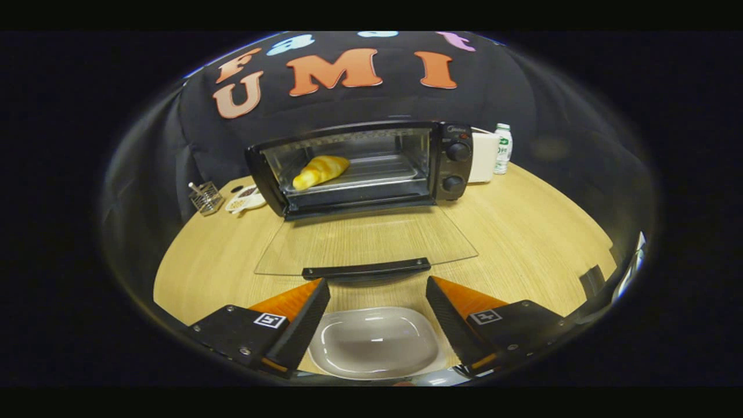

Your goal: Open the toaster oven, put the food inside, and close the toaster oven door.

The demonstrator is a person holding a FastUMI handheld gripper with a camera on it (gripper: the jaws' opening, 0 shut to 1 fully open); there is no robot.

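Empty plate (376, 343) is lying beneath the gripper (377, 302), jaws apart, holding nothing. Croissant (321, 170) is sitting inside the toaster oven (371, 168); door (365, 241) remaining to close.

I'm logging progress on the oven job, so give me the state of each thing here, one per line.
Toaster oven: open.
Glass door: folded down flat, handle toward the jaws.
Croissant: inside, on the oven tray.
Plate: empty, between the jaws.
Gripper: jaws open, holding nothing.
Bottle: upright beside the oven.
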